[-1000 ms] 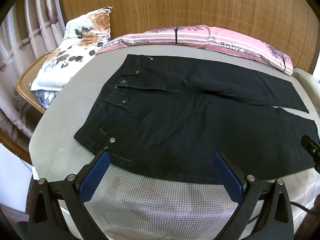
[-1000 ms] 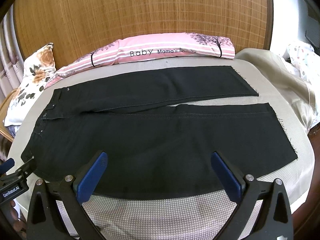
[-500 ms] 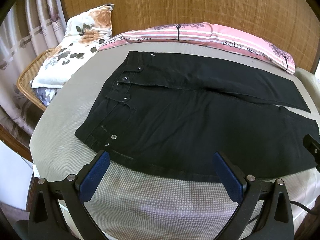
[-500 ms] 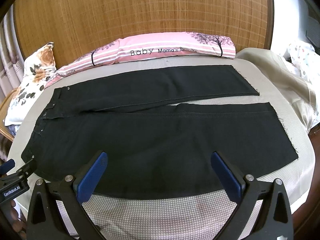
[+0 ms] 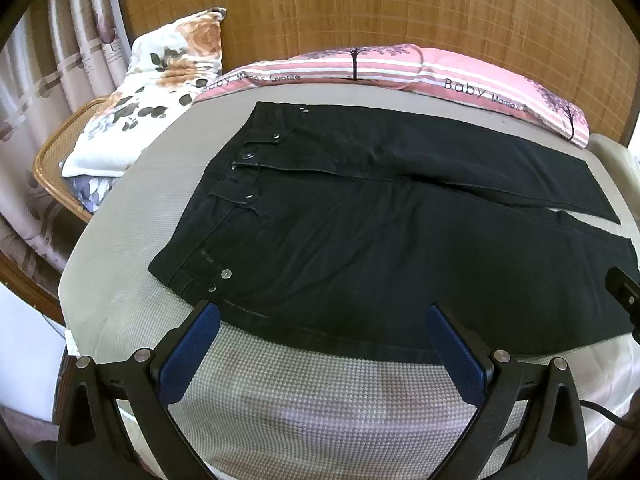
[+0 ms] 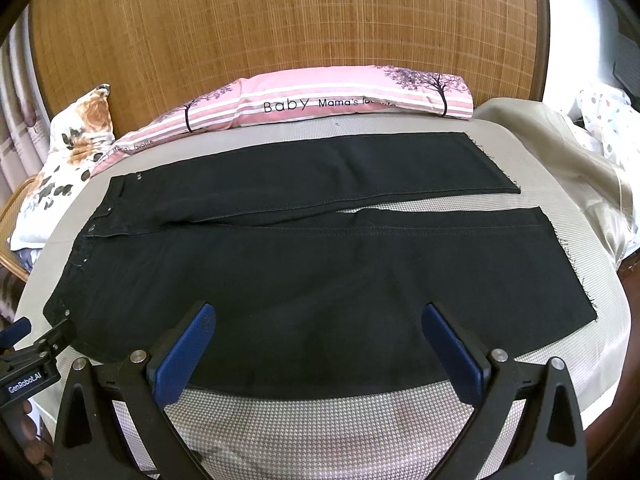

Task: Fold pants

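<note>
Black pants [image 5: 380,232] lie flat on the bed, waistband to the left, both legs stretched to the right [image 6: 320,264]. My left gripper [image 5: 320,316] is open and empty, hovering over the near edge of the pants close to the waistband. My right gripper [image 6: 316,312] is open and empty, hovering over the near leg. The left gripper also shows at the left edge of the right wrist view [image 6: 24,356]. Part of the right gripper shows at the right edge of the left wrist view [image 5: 624,292].
A grey mattress cover [image 6: 320,432] spans the bed. A pink striped pillow [image 6: 340,100] lies along the woven headboard [image 6: 280,20]. A floral pillow [image 5: 152,100] rests on a rattan chair [image 5: 52,160] at left. A beige blanket [image 6: 560,152] is bunched at right.
The left gripper has drifted slightly so the pants sit a little higher and further right in its view. The right gripper has barely moved. Both stay open.
</note>
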Available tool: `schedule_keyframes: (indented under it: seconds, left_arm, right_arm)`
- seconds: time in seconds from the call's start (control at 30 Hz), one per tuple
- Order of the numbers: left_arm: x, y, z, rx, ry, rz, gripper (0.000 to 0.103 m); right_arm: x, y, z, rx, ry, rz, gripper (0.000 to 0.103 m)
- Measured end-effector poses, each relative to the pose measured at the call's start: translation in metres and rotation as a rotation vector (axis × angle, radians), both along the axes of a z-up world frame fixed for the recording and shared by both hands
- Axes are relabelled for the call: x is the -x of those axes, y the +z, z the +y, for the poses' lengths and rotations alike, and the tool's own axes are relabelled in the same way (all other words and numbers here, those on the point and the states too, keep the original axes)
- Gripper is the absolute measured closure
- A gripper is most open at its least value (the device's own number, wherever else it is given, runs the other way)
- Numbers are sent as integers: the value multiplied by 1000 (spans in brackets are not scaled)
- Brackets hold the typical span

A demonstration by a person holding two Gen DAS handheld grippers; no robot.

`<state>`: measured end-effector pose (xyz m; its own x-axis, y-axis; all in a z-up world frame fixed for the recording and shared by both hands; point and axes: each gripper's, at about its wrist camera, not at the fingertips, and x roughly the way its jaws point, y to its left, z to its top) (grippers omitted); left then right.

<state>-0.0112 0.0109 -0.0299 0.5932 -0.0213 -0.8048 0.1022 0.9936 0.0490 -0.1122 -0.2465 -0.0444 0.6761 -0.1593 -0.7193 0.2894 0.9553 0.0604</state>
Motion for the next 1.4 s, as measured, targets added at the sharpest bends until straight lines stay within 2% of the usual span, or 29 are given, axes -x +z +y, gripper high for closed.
schedule_keyframes:
  seconds: [0.4,0.47,0.73,0.83,0.9,0.97,1.0,1.03,1.1,1.13,1.17,1.23,1.27,1.37,1.4]
  left_arm:
    - [-18,0,-3,18,-20,17,1]
    - [-22,1,-1,30,-23,20,1]
    - [-72,27,42,109,31,-24,2]
    - [-106,36,67,154,57,-16,11]
    - [-132,40,82,177,65,-11,21]
    - [-159,41,95,199,62,-4,24]
    - [-177,40,103,226,49,2,25]
    - [-190,38,105,239,37,9,25]
    - [-223,29,112,301,-19,46,25]
    - [-238,22,115,340,-49,75,26]
    - [-254,15,119,369,-58,100,27]
    - [-283,-2,127,425,-64,148,31]
    - [-295,-9,130,447,-62,166,38]
    - [-326,-32,137,510,-68,229,43]
    - [-336,-38,139,525,-75,246,48]
  right_arm:
    - [-4,6,-1,-1,-11,9,0]
    - [-8,9,-5,-30,-4,9,0]
    - [-35,22,-22,-243,46,20,0]
    - [-54,32,-32,-270,76,8,0]
    - [-66,41,-41,-293,84,-22,0]
    - [-79,49,-51,-369,108,-71,0]
    - [-87,48,-56,-443,116,-96,0]
    - [-93,43,-58,-501,109,-91,0]
    - [-111,26,-57,-606,105,-15,0]
    - [-122,15,-53,-611,97,38,0]
    - [-128,9,-49,-585,86,51,0]
    - [-142,2,-43,-497,67,89,0]
    - [-147,-5,-40,-462,60,110,0]
    - [-163,-17,-38,-420,36,121,0]
    - [-167,-20,-38,-409,26,122,0]
